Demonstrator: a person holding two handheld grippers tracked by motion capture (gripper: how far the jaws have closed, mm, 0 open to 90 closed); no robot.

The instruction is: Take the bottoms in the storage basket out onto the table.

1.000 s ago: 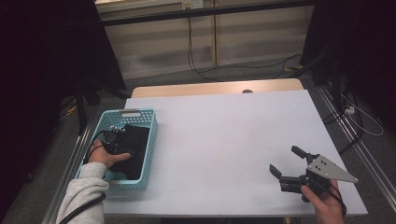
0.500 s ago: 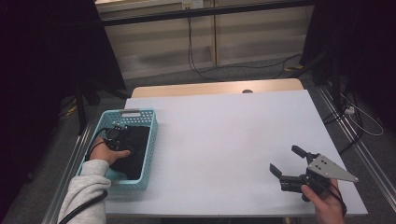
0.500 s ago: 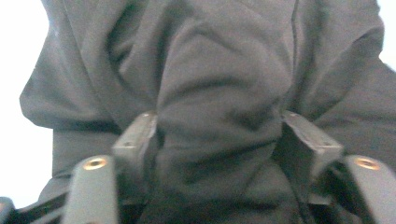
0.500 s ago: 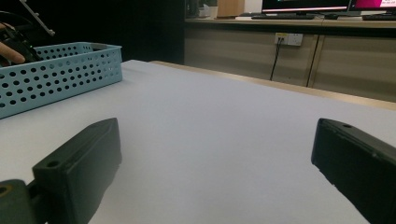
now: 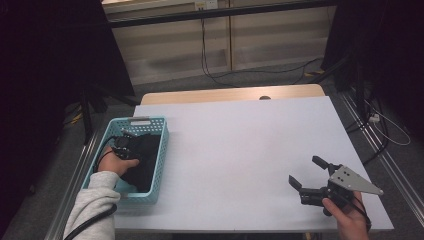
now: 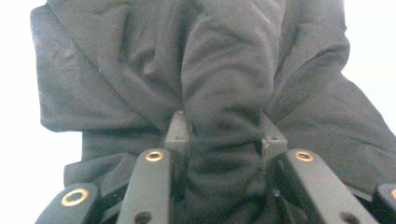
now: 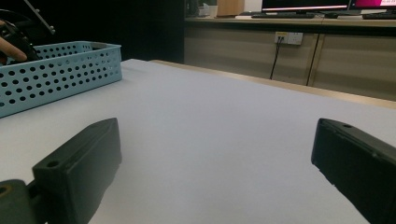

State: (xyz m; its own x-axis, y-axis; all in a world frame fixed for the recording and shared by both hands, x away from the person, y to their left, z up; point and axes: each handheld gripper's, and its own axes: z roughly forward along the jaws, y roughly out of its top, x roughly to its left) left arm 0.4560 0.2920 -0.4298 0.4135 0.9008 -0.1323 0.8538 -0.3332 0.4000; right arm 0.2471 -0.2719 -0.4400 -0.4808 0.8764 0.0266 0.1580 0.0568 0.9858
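Observation:
A black cloth [image 5: 144,162] lies crumpled in a light blue perforated basket [image 5: 135,121] at the table's left edge. My left gripper [image 5: 125,145] reaches down into the basket. In the left gripper view its jaws [image 6: 224,135] have just been closing, and they now pinch a raised fold of the cloth [image 6: 224,70] between the pads. My right gripper [image 5: 304,170] is held low over the white table [image 5: 240,140] near the front right corner. It stands open and holds nothing [image 7: 215,154].
The basket [image 7: 56,70] sits far off at the left in the right gripper view, with a fingertip above its rim. Bare white tabletop separates the two hands. A wooden strip runs along the table's far edge, with cables on the floor behind it.
The left hand has shifted slightly within the basket, over the cloth. The right gripper has stayed in place, still open.

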